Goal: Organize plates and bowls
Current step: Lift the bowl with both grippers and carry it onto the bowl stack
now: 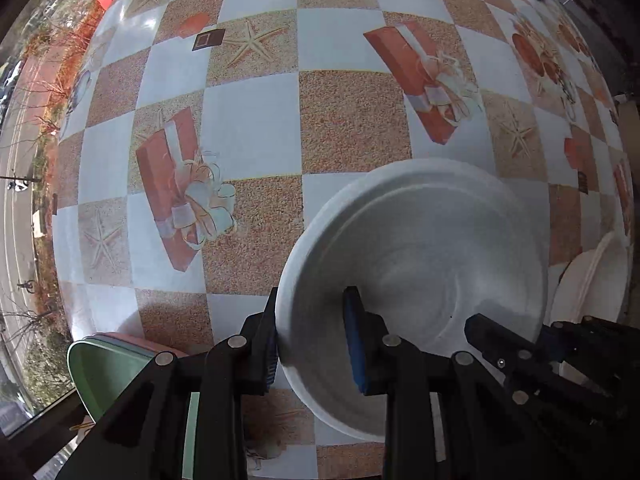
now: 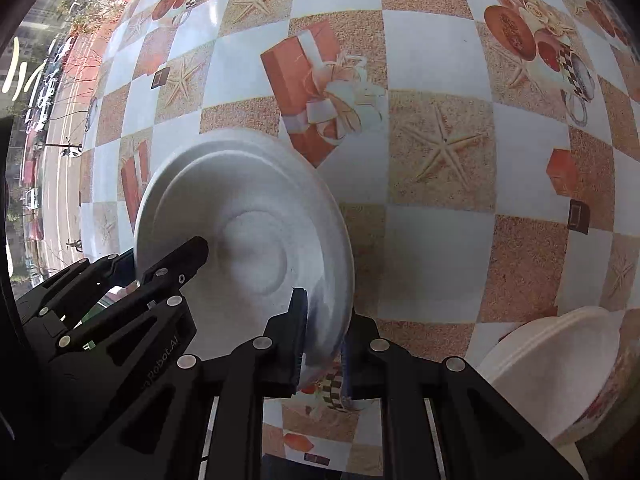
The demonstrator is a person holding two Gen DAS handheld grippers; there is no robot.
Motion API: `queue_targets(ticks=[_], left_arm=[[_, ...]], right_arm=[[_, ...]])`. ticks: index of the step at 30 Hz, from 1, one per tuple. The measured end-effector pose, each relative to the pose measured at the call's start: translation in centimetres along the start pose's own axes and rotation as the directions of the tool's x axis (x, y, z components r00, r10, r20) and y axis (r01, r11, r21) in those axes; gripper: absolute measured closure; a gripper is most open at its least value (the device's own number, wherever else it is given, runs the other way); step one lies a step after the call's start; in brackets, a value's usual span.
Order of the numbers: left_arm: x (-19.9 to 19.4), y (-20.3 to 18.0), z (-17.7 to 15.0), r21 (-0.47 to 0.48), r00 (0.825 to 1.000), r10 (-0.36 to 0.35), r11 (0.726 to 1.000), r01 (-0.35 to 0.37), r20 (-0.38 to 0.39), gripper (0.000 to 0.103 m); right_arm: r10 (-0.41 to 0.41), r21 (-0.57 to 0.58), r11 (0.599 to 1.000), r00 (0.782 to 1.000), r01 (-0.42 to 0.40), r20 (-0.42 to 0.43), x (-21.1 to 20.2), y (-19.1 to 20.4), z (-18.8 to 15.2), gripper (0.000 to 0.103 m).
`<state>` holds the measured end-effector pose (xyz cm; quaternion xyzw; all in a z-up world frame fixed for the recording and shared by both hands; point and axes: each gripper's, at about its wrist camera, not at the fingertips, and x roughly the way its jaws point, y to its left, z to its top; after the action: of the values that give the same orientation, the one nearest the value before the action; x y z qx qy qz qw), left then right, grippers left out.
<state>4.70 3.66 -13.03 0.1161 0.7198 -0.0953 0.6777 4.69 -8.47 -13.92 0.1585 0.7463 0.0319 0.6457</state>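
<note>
Left wrist view: left gripper (image 1: 312, 344) pinches the near-left rim of the white bowl (image 1: 420, 264) — right gripper (image 2: 322, 340) is clamped on its opposite rim, above the table (image 1: 248, 120); bowl stack (image 2: 560, 364) lies rightward.

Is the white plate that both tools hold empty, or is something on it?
Empty. The white plate shows only its bare white inside in both views. The left tool and the right tool each grip its rim.

Right gripper (image 2: 322, 338) jaws clamp the rim of a tilted white round foam plate (image 2: 248, 240) above the checkered-cloth table (image 2: 436, 248); left gripper (image 2: 168, 264) touches the opposite rim.
</note>
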Motion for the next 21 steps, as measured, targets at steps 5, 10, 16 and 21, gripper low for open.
queue_targets(ticks=[5, 10, 16, 21], left_arm=[[0.4, -1.1, -3.3, 0.035, 1.0, -0.011, 0.999, 0.012, -0.021, 0.072], [0.3, -1.7, -4.7, 0.049, 0.999, -0.034, 0.998, 0.035, -0.022, 0.072], [-1.9, -2.1, -5.5, 0.076, 0.999, -0.043, 0.996, 0.041, 0.029, 0.072], [-3.4, -2.1, -7.1, 0.095, 0.996, -0.053, 0.994, 0.047, 0.068, 0.072]], right_arm=[[-0.011, 0.019, 1.0, 1.0, 0.012, -0.022, 0.9, -0.8, -4.2, 0.087], [-0.053, 0.001, 0.999, 0.998, 0.053, -0.019, 0.8, -0.7, -6.8, 0.087], [-0.062, 0.011, 0.998, 0.998, 0.062, 0.022, -0.4, 0.9, -9.2, 0.087], [-0.067, 0.035, 0.997, 0.996, 0.065, 0.065, -2.2, 1.0, -10.4, 0.087]])
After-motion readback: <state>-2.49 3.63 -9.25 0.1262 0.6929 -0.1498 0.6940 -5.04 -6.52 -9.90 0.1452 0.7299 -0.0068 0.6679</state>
